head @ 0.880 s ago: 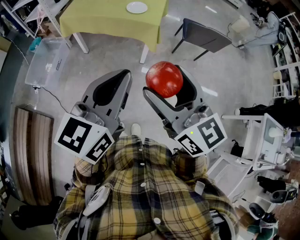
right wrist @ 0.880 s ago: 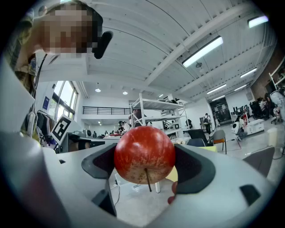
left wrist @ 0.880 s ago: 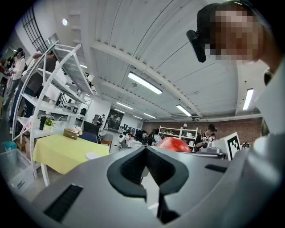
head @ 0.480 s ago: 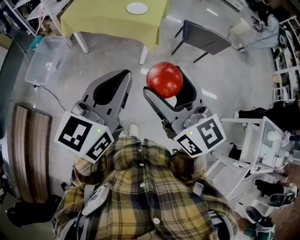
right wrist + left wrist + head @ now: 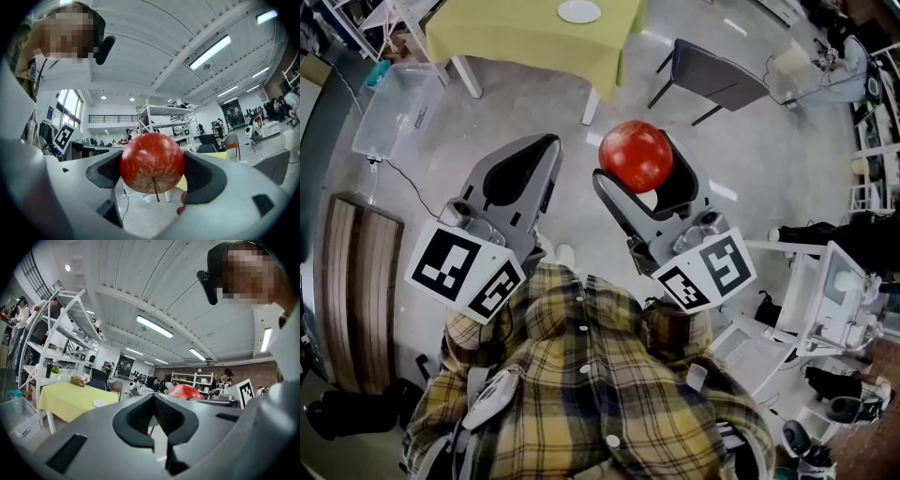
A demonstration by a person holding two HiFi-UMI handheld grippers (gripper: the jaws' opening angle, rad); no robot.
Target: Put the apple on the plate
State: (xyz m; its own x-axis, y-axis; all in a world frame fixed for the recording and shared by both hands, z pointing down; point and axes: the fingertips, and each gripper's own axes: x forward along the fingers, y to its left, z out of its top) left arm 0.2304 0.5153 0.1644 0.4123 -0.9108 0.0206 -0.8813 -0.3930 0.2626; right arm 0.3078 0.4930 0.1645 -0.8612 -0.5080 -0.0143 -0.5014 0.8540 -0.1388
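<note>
A red apple (image 5: 635,156) sits between the jaws of my right gripper (image 5: 637,161), which is shut on it and held level above the floor. In the right gripper view the apple (image 5: 152,161) fills the gap of that gripper (image 5: 152,169), stem pointing down. My left gripper (image 5: 546,142) is beside it on the left, shut with nothing in it; its jaws meet in the left gripper view (image 5: 153,397). The white plate (image 5: 578,11) lies on a yellow table (image 5: 506,37) far ahead, also seen as the plate (image 5: 99,403) from the left gripper.
A dark chair (image 5: 717,75) stands right of the table. A clear plastic bin (image 5: 394,111) sits on the floor at left, above a slatted wooden board (image 5: 358,300). White carts and gear (image 5: 825,291) crowd the right. Bare grey floor lies between me and the table.
The grippers and the apple keep their pose. The floor, table and plate have shifted only slightly in the head view.
</note>
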